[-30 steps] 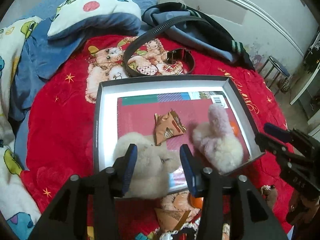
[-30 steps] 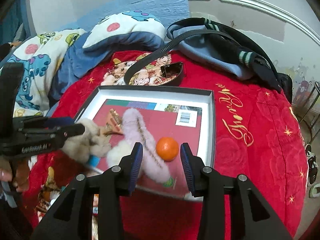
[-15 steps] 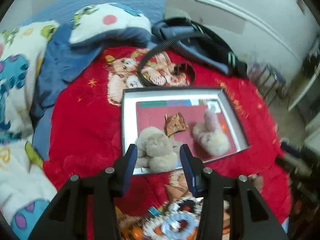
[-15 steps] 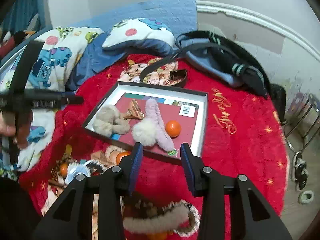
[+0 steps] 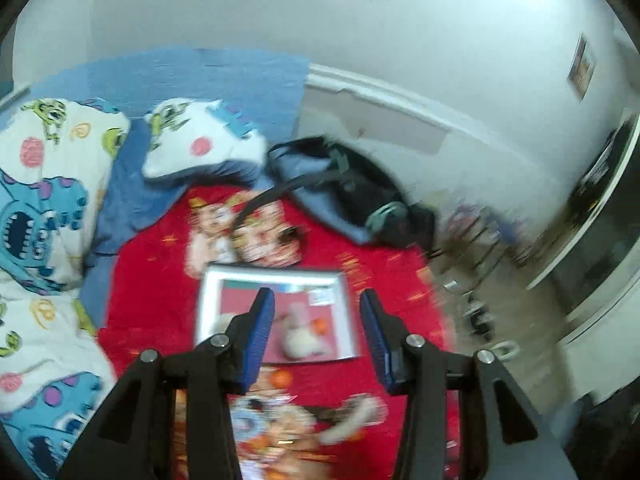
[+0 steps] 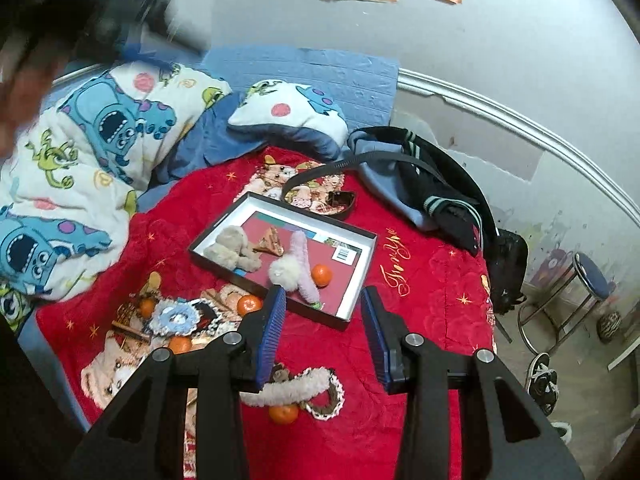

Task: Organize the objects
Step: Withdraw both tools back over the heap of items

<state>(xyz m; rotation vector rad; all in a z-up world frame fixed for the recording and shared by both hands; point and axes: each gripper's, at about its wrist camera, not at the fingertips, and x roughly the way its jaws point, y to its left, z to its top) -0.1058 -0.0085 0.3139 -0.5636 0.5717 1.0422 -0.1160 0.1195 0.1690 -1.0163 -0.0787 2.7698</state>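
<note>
A white-walled box tray lies on the red blanket. In it are a beige plush, a brown snack packet, a pink fluffy slipper toy and an orange. My right gripper is open and empty, held well above and nearer than the tray. My left gripper is open and empty, raised high; its view is blurred and shows the tray far below.
Loose oranges, a crocheted blue ring and a fluffy band lie on the blanket in front of the tray. A belt, a dark bag and pillows lie behind. A stool stands on the floor at right.
Both grippers have pulled up and back from the tray, empty. The beige plush now lies free in the tray. The left view has become blurred.
</note>
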